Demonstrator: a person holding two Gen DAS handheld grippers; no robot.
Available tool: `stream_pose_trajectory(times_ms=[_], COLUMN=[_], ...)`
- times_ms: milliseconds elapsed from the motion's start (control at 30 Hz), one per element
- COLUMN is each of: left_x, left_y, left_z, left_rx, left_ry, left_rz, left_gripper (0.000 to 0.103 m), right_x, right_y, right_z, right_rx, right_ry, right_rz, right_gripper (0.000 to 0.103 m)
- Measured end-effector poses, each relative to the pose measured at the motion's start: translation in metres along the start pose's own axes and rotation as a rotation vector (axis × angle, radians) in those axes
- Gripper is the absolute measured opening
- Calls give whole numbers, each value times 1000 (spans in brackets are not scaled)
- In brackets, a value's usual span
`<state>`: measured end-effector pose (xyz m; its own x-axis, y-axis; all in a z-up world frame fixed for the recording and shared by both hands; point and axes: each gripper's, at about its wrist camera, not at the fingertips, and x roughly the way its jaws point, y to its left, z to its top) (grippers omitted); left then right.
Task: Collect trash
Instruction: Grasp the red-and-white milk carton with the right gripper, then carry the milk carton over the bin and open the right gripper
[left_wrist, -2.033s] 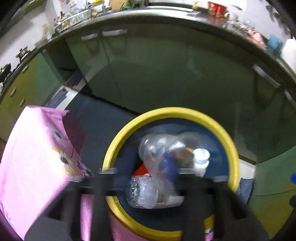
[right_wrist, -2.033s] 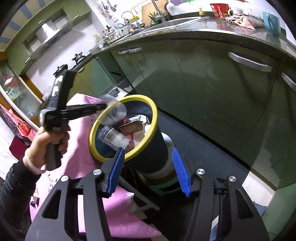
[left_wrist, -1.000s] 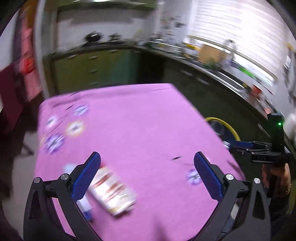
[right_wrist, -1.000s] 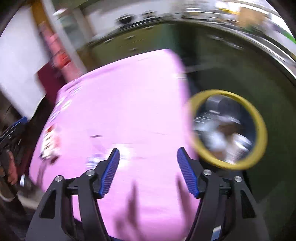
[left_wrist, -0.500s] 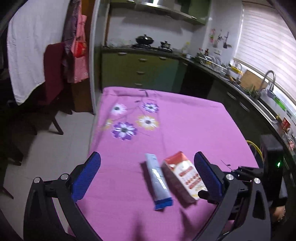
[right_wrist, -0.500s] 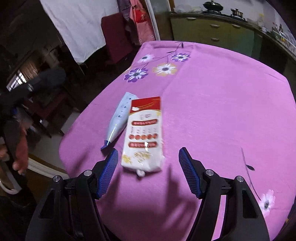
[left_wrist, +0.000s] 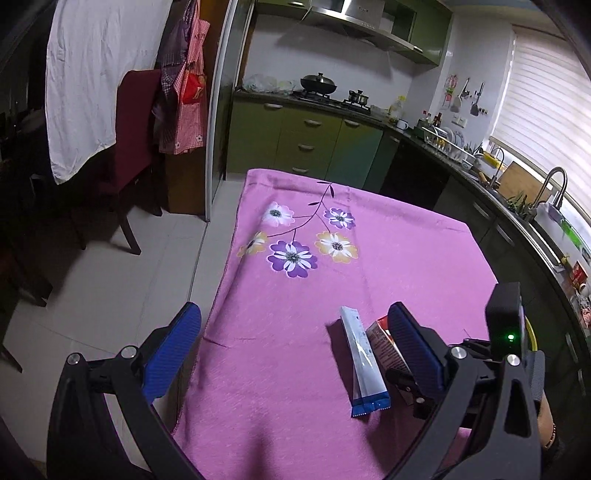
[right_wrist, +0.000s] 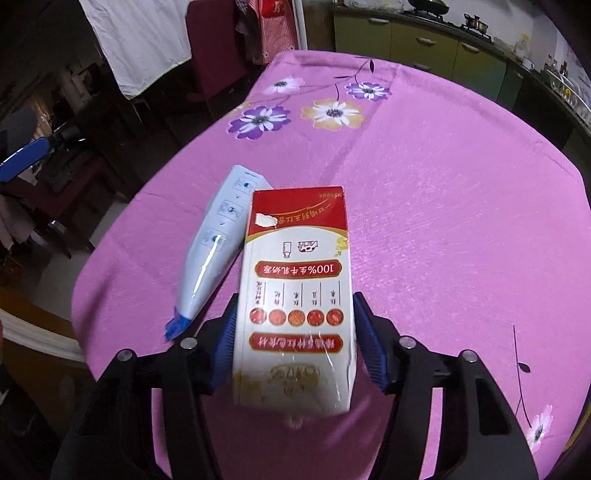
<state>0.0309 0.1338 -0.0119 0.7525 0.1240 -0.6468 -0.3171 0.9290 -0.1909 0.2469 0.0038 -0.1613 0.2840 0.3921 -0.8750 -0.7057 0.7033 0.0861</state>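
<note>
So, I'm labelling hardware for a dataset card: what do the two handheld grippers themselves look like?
Both match: black angular frames with silver pivot bolts and blue ribbed finger pads. The left gripper shows this in its own view; the right gripper does too. From the left view, the right unit also carries a black box with a lit green LED. No cables visible.

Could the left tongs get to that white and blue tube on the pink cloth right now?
Probably yes. The left tongs are open and empty above the pink tablecloth, and the white and blue tube lies bare nearby. The right tongs around the milk carton crowd one side.
</note>
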Motion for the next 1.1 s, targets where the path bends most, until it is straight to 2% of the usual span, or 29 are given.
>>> stream_pose_trajectory(times_ms=[200, 333, 500, 633, 700, 900, 1100], left_x=[7, 10, 14, 16, 18, 27, 34], left_y=[-2, -5, -16, -29, -38, -57, -73], left_z=[-3, -5, -7, -10, -11, -14, -15], left_rx=[4, 11, 33, 59, 77, 106, 131], left_ry=[23, 35, 48, 60, 67, 91, 112], left_rz=[-12, -18, -34, -48, -57, -77, -88], left_gripper=[96, 96, 96, 96, 96, 96, 96], right_x=[4, -1, -22, -56, -77, -145, -169], right_y=[-3, -17, -46, -86, -112, -225, -326], right_z=[4, -1, -14, -32, -42, -97, -155], right_rx=[-8, 37, 119, 212, 268, 526, 756], right_ry=[1, -3, -39, -102, -141, -242, -227], right_rz=[-12, 6, 22, 7, -30, -248, -428], right_gripper=[55, 55, 55, 55, 55, 55, 55])
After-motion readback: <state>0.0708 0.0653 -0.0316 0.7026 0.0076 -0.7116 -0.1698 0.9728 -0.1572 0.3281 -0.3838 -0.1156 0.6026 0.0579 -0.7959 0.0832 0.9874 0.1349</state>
